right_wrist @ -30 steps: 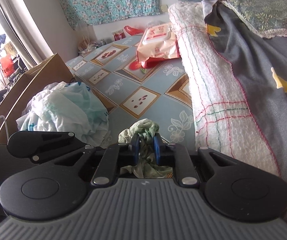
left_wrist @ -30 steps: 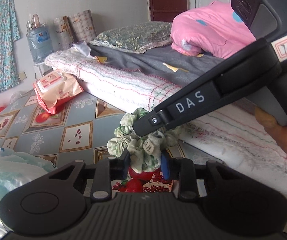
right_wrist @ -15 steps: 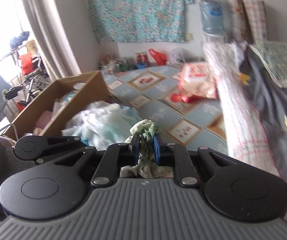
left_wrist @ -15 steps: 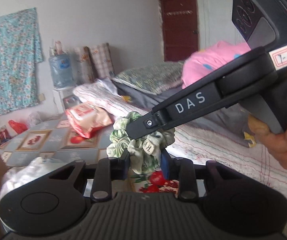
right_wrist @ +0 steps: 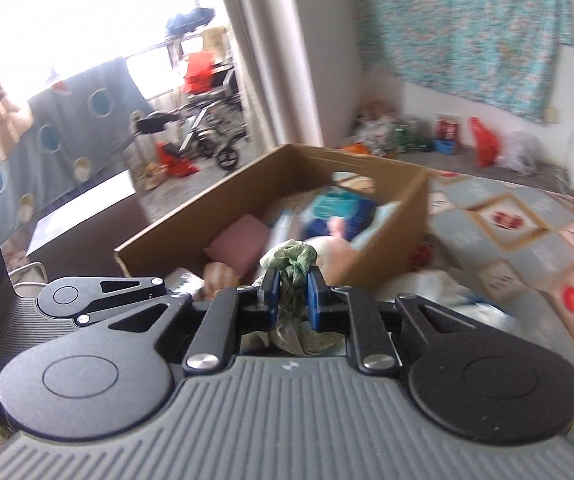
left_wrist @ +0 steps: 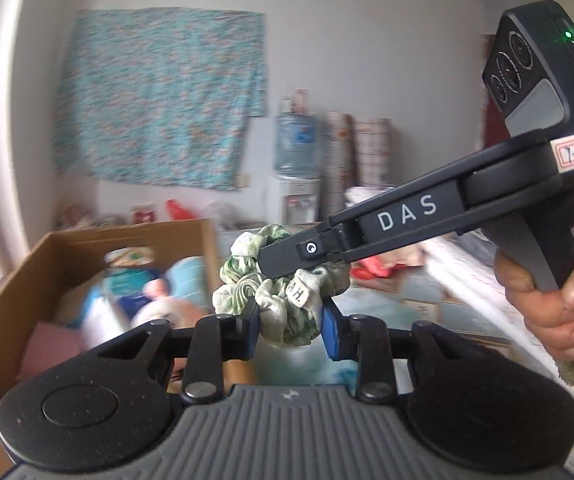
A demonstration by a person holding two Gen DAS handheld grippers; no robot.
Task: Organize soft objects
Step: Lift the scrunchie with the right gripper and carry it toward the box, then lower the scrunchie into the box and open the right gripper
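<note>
Two handheld grippers pinch one green-and-white fabric scrunchie point(left_wrist: 283, 300) between them, held in the air in front of an open cardboard box point(left_wrist: 11, 300). From the left wrist camera, the left gripper point(left_wrist: 289, 330) is clamped on the lower part of the scrunchie, its blue pads point(left_wrist: 330, 332) pressing in from either side. The right gripper point(left_wrist: 287, 270) reaches in from the upper right, its black arm marked "DAS", and its tip bites the scrunchie's top. A person's hand point(left_wrist: 555, 300) wraps around that gripper's handle at the right edge.

From the right wrist camera, the right gripper's blue pads point(right_wrist: 314, 300) are squeezed tight on a bunched fold of the green cloth. The box sits just beyond, already holding a pink cushion point(right_wrist: 239, 244) and several blurred pale blue and white soft items.

Behind, a turquoise floral cloth point(left_wrist: 163, 96) hangs on the wall, and a water dispenser bottle point(left_wrist: 297, 140) stands beside it. A patterned floor mat point(right_wrist: 499, 220) lies to the right of the box.
</note>
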